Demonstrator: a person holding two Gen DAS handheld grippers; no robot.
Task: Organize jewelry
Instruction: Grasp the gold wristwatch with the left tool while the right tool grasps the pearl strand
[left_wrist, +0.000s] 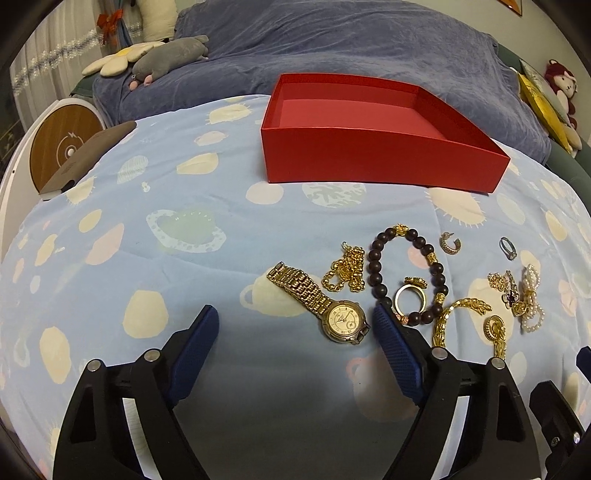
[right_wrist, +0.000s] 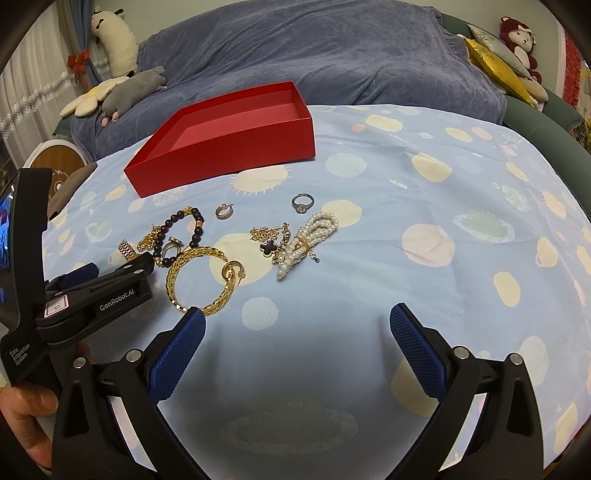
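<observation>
The red box (left_wrist: 369, 155) stood empty at the table's (left_wrist: 147, 258) far side; nothing was sorted yet. The watch (left_wrist: 325, 310), beaded bracelet (left_wrist: 406, 273) and smaller pieces lay loose before both spread, empty jaws.

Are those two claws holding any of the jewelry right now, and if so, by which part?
No. Both claws are open and empty: the left claw hovers by the gold watch, the right claw near the gold bangle. All jewelry lies on the cloth.
</observation>
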